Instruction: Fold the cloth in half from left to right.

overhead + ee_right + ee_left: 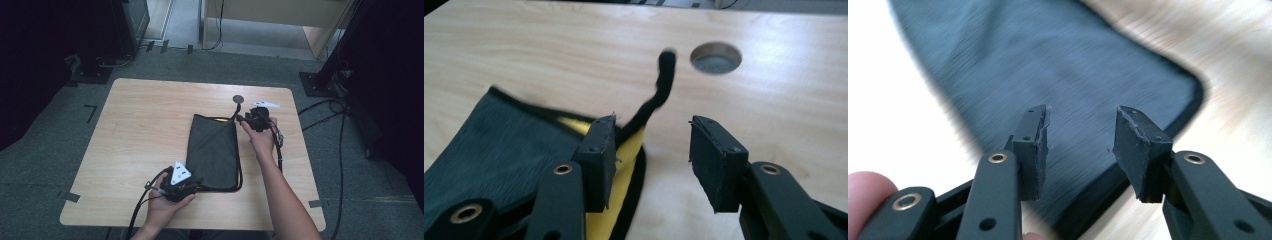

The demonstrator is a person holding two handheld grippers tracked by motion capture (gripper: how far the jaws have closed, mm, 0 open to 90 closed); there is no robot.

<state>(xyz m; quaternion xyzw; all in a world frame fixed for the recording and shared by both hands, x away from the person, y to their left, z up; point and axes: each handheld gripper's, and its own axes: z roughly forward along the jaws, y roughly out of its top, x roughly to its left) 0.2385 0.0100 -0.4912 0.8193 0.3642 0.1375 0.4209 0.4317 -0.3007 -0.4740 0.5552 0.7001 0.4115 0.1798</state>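
Both grippers' jaws apart at bag

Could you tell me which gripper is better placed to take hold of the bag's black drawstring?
Likely the right gripper: its open jaws sit at the bag's mouth beside the drawstring. The left gripper hovers open at the closed bottom end.

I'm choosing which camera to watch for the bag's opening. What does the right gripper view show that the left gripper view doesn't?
The right gripper view alone shows the bag's yellow lining, a black cord rising from the bag's mouth, and the round hole in the table. The left gripper view alone shows a rounded, closed corner of the bag and a fingertip. Both show the dark bag, the wooden table and an open tool: left tool, right tool.
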